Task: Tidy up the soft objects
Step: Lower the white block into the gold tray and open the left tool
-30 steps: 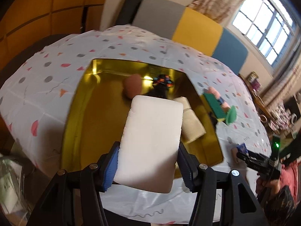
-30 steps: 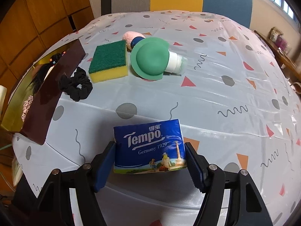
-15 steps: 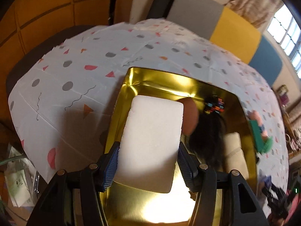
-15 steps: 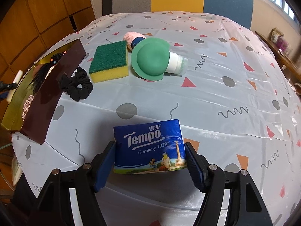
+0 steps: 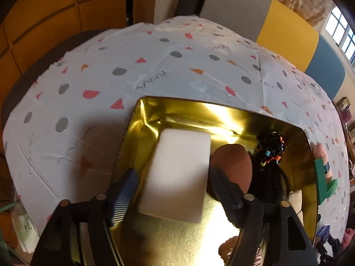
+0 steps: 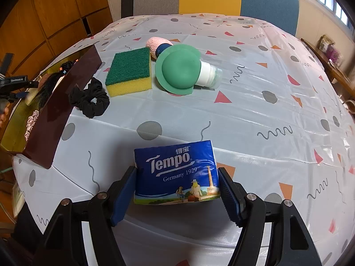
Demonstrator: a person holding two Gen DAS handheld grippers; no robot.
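Note:
My left gripper [image 5: 175,190] holds a white foam block [image 5: 177,175] low inside the gold-lined box [image 5: 199,110], at its far left corner; the jaws look slightly parted around the block. A brown puff [image 5: 233,166] and a black beaded hair tie [image 5: 271,148] lie beside it in the box. My right gripper [image 6: 177,190] is shut on a blue Tempo tissue pack [image 6: 175,175] just above the tablecloth. A green-and-yellow sponge [image 6: 129,71], a black scrunchie [image 6: 89,98], a green cap with a white bottle [image 6: 184,71] and a pink fluffy item [image 6: 155,43] lie on the table.
The box's dark outer wall [image 6: 55,115] stands to the left of the right gripper. Chairs [image 6: 268,2] line the far table edge. A beige cushion [image 5: 295,201] lies at the box's right side. The patterned tablecloth [image 6: 277,110] shows bare to the right.
My left gripper has moved forward and down into the box's far left corner with the white block; its jaws appear to have loosened. The right gripper has stayed still.

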